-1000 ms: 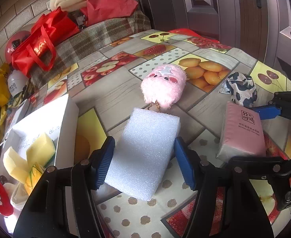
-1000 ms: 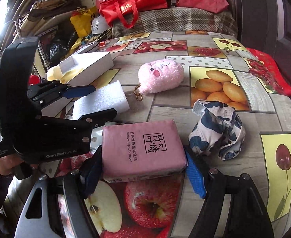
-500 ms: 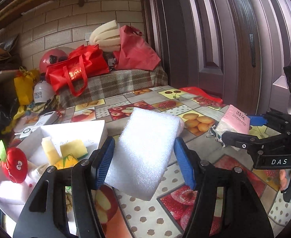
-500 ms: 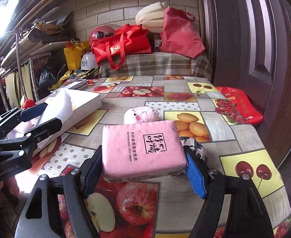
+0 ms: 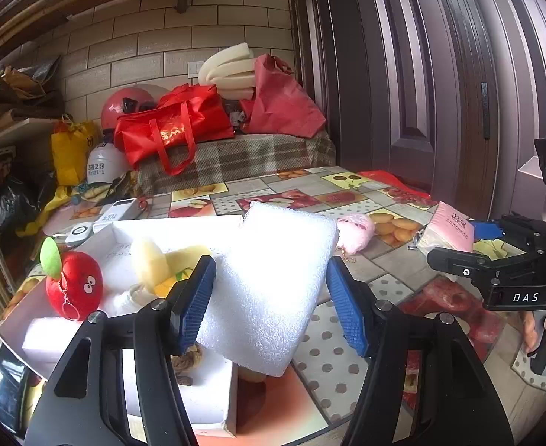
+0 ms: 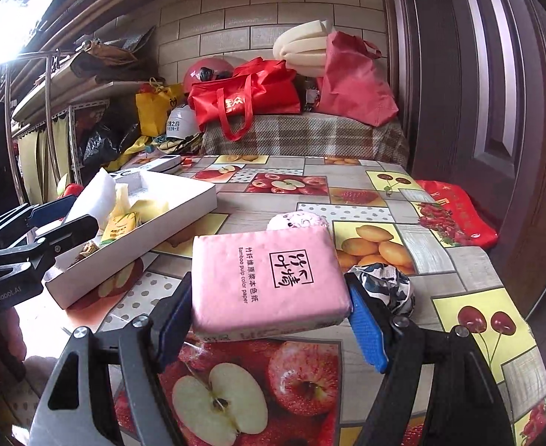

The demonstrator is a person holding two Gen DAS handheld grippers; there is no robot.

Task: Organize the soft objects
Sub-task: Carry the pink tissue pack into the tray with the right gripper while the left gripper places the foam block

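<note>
The worktop, covered in a fruit-patterned oilcloth, fills the lower half of both views, with an open shallow white cardboard box at lower left holding a red plush apple and yellow foam pieces. The left tool grips a white rectangular foam block between its blue pads, raised at centre frame beside the box. The right tool clamps a pink soft pack of tissues above the worktop, with a fluffy pink plush toy and a black-and-white patterned cloth bundle just behind.
</note>
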